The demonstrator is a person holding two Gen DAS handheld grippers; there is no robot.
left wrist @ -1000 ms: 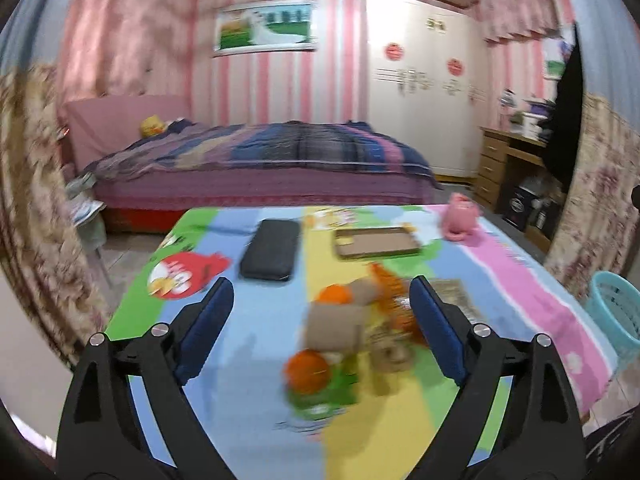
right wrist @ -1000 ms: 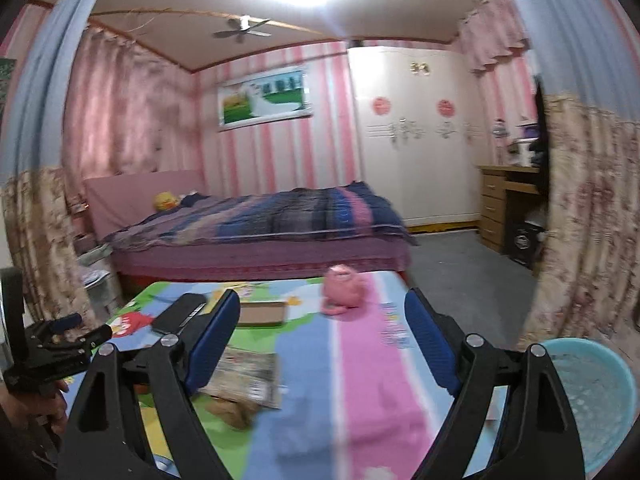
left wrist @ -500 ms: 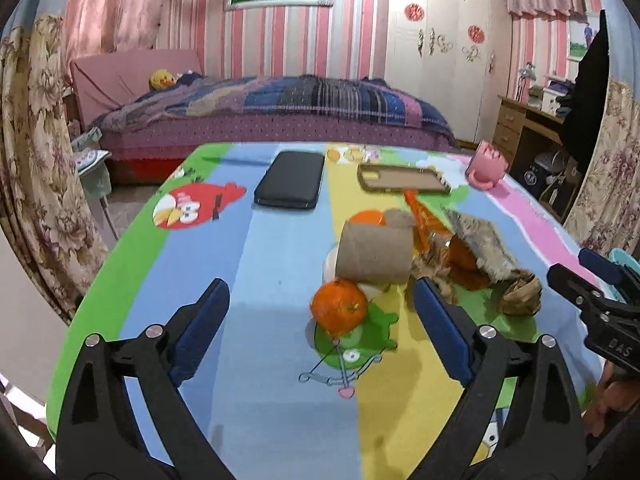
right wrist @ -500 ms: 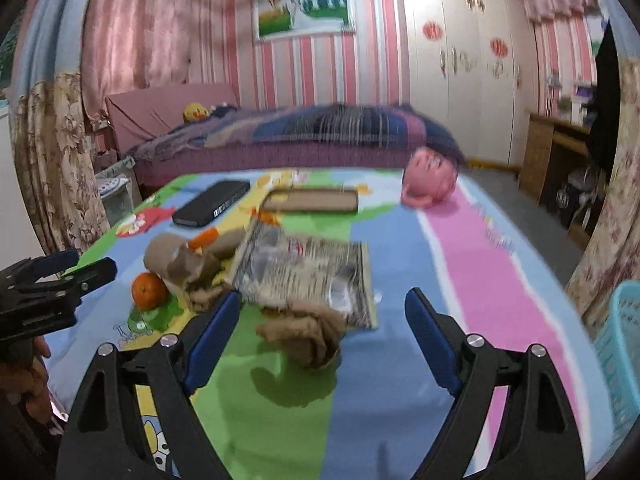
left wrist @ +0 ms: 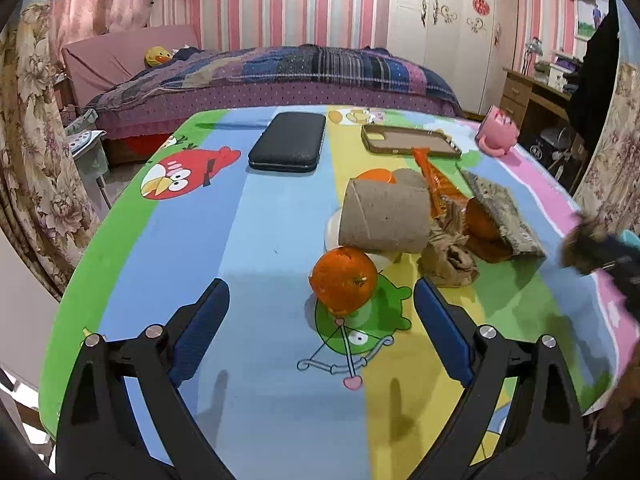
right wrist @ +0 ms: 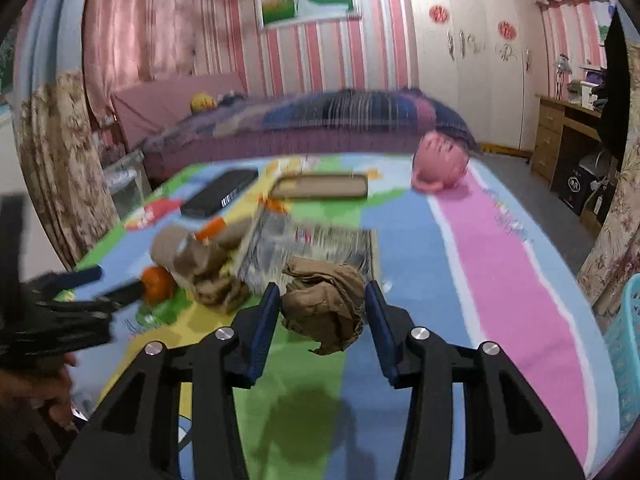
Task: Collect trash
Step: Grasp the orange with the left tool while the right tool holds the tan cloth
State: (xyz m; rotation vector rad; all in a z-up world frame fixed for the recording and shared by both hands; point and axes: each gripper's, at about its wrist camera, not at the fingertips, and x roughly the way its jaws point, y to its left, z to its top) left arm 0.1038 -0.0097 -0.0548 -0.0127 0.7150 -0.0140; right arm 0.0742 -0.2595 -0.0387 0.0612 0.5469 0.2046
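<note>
A heap of trash lies on the colourful cartoon tablecloth [left wrist: 256, 240]: a cardboard roll [left wrist: 384, 216], crumpled brown paper [left wrist: 450, 258], an orange wrapper [left wrist: 436, 184] and a grey printed packet [left wrist: 502, 212]. An orange [left wrist: 344, 280] sits in front of the roll. My left gripper [left wrist: 320, 320] is open and empty, just short of the orange. My right gripper [right wrist: 320, 308] is shut on a crumpled brown paper wad [right wrist: 324, 308] and holds it above the table, beside the packet [right wrist: 308, 248].
A black wallet [left wrist: 288, 146], a phone case [left wrist: 408, 144] and a pink mug [left wrist: 498, 134] lie at the table's far side. A turquoise basket [right wrist: 626, 344] stands on the floor at the right. A bed, wardrobe and desk stand behind.
My right gripper has closed around the brown paper wad and lifted it off the table. My left gripper has come closer to the orange and stays open.
</note>
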